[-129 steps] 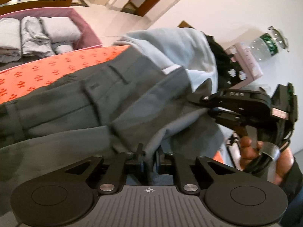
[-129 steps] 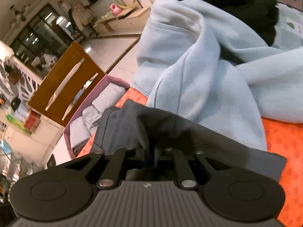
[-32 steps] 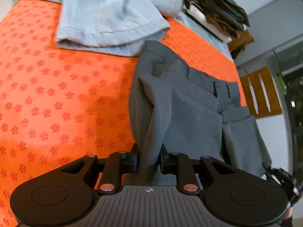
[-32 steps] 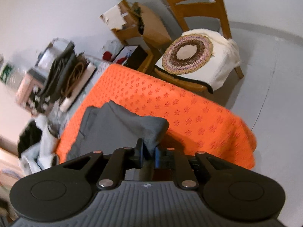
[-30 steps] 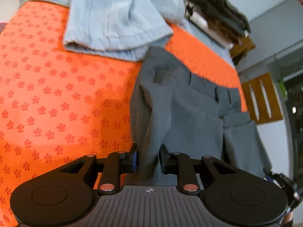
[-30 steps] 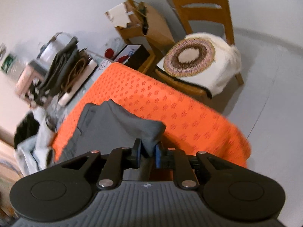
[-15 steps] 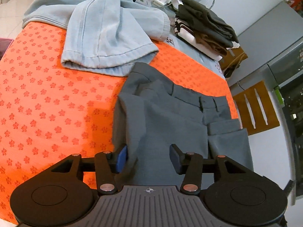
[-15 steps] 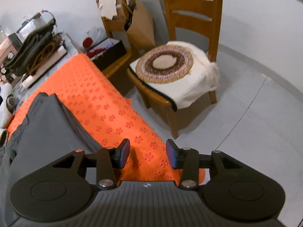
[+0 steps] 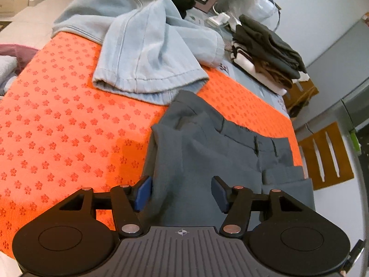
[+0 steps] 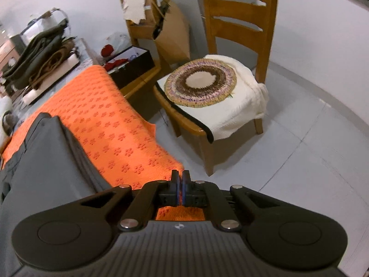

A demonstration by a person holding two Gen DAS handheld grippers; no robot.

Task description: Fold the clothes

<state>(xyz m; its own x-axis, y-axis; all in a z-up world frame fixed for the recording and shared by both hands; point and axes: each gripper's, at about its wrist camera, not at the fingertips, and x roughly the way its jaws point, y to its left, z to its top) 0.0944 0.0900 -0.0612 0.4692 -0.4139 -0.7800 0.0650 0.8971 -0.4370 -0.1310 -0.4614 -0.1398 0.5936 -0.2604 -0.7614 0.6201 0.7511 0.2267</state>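
Observation:
Grey trousers lie folded on the orange flower-patterned cloth, waistband toward the far side. My left gripper is open just above their near edge, and nothing is pinched between its blue pads. In the right wrist view the same trousers lie at the left on the orange cloth. My right gripper is shut with nothing in it, over the cloth's hanging edge and to the right of the trousers.
A light blue garment lies crumpled behind the trousers. A stack of dark and tan folded clothes sits at the far end. A wooden chair with a round woven mat stands beside the table, with a brown paper bag behind.
Both grippers let go of the trousers, which now lie flat. The left one stays open and has pulled back; the right one has shut again, empty, and swung toward the chair.

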